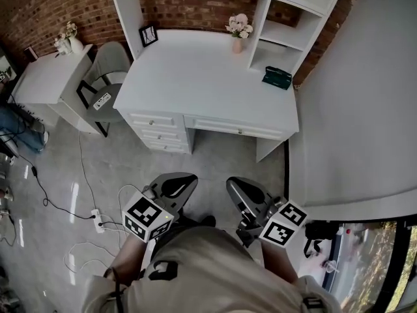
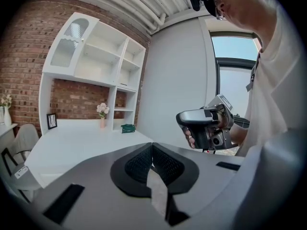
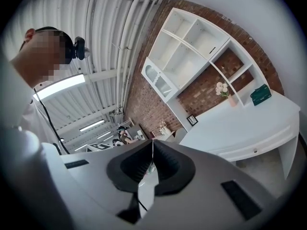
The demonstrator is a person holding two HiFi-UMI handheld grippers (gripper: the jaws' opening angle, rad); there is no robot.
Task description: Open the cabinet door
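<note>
Both tools sat low and close to your body, well short of the desk (image 1: 195,77). Your left gripper (image 1: 177,186) had its jaws pressed together with nothing between them. Your right gripper (image 1: 240,189) was the same, pads meeting along one line, empty. The cabinet door (image 2: 72,43) was the arched, glass-fronted panel at the upper left of the white hutch (image 2: 125,56), above the desk top; the head view cut it off past its top edge. So the target lay ahead, up and to the left of both tools, well apart from either, with its long axis upright. The left gripper looked the nearer, judged by side alone. You could not make out a knob, or which edge carried the hinges, so the pull direction was unsettled from here. Below the door a small picture frame (image 1: 148,35) stood on the desk. Further right were a vase of flowers (image 1: 238,28) and a green box (image 1: 277,78) under the right-hand shelves, both away from the door. In the way was the full depth of the desk top between you and the hutch, which likely called for a long, raised reach. A grey chair (image 1: 107,77) stood at the desk's left end, beside a low side table (image 1: 45,80). A power strip (image 1: 98,222) and loose cables lay on the floor to your left, a trip risk if you stepped that way. The jaws would have to part before any grip on the door.
</note>
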